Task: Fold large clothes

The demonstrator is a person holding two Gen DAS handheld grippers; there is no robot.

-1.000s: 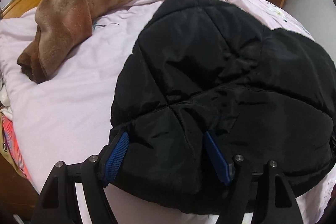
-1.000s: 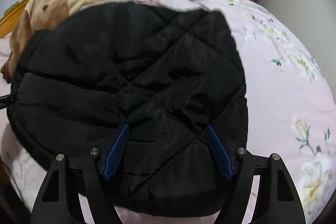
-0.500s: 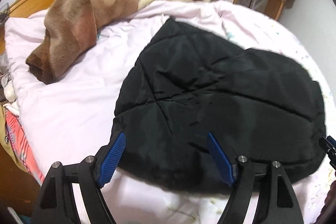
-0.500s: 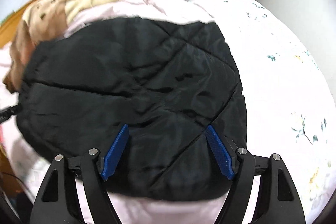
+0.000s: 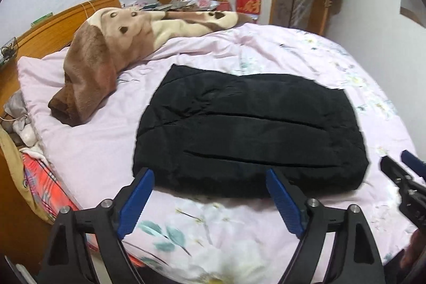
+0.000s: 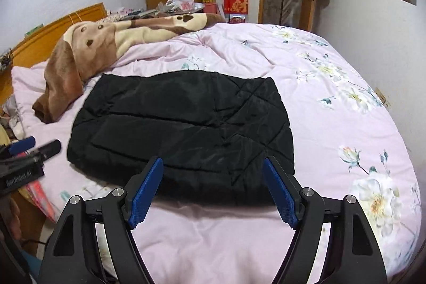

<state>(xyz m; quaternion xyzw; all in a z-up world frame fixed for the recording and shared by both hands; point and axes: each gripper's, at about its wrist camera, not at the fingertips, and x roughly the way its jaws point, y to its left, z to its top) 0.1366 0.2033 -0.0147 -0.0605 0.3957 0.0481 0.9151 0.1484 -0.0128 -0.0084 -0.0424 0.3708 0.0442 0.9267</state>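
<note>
In the left wrist view, the black jacket is lying folded into a puffy, roughly square pad in the middle of the bed. Its cloth is looking smooth and a bit shiny, with long stitched lines crossing it. The left gripper is hanging over the near edge of the jacket with its blue ridged pads opening wide, and nothing is sitting between them. The pink bedcover is looking soft and is showing pale flowers. A fluffy brown and cream blanket is lying bunched up near the wooden headboard, well apart from the jacket. The right gripper is poking in at the right edge. In the right wrist view, the jacket is showing diamond-shaped stitching on its right side. The right gripper is hanging just over the jacket's near edge with its pads spread wide and holding nothing. The fluffy blanket is lying beyond the jacket, just beside its far left corner. The left gripper is showing at the left edge, and boxes are standing past the bed.
</note>
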